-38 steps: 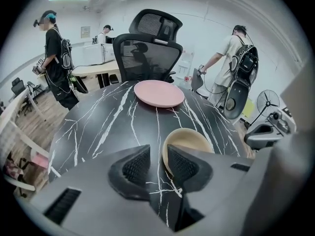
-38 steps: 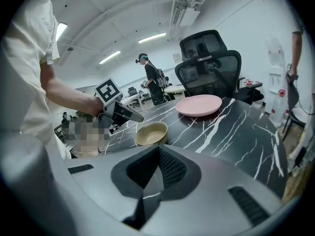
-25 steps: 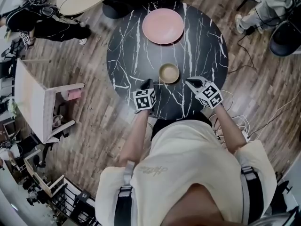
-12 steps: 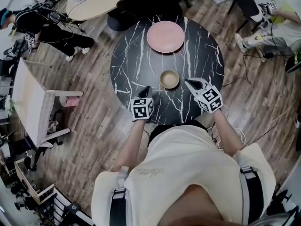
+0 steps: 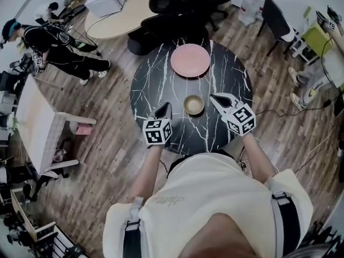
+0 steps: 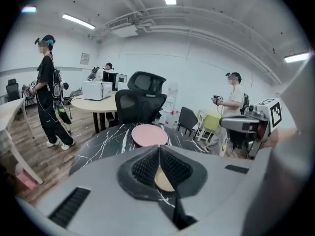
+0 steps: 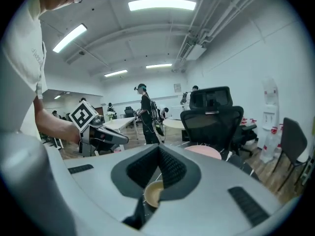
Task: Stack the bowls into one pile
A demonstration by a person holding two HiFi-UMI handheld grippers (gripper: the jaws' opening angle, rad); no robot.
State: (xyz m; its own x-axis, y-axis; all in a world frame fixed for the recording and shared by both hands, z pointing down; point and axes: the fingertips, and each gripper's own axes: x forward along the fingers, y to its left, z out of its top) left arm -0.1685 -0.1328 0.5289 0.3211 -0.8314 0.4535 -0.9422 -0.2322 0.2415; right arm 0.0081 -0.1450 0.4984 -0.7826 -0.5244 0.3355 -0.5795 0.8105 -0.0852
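A small tan bowl (image 5: 194,105) sits near the front of the round black marble table (image 5: 150,85). A wider pink bowl (image 5: 190,60) lies at the table's far side, apart from it. My left gripper (image 5: 164,109) hangs above the table just left of the tan bowl, shut and empty. To the bowl's right my right gripper (image 5: 215,98) is also shut with nothing in it. In the left gripper view the tan bowl (image 6: 162,181) shows below the closed jaws and the pink bowl (image 6: 149,134) beyond them. The right gripper view shows the tan bowl (image 7: 153,194) under its closed jaws.
Black office chairs (image 5: 177,7) stand behind the table next to a beige desk (image 5: 115,18). A white table (image 5: 37,125) is at the left. People stand at the far left (image 5: 59,47) and the right edge. Cables (image 5: 290,112) lie on the wooden floor at the right.
Both grippers have risen off the table, still shut. The head view has pulled back, so the table looks smaller. Neither bowl has moved.
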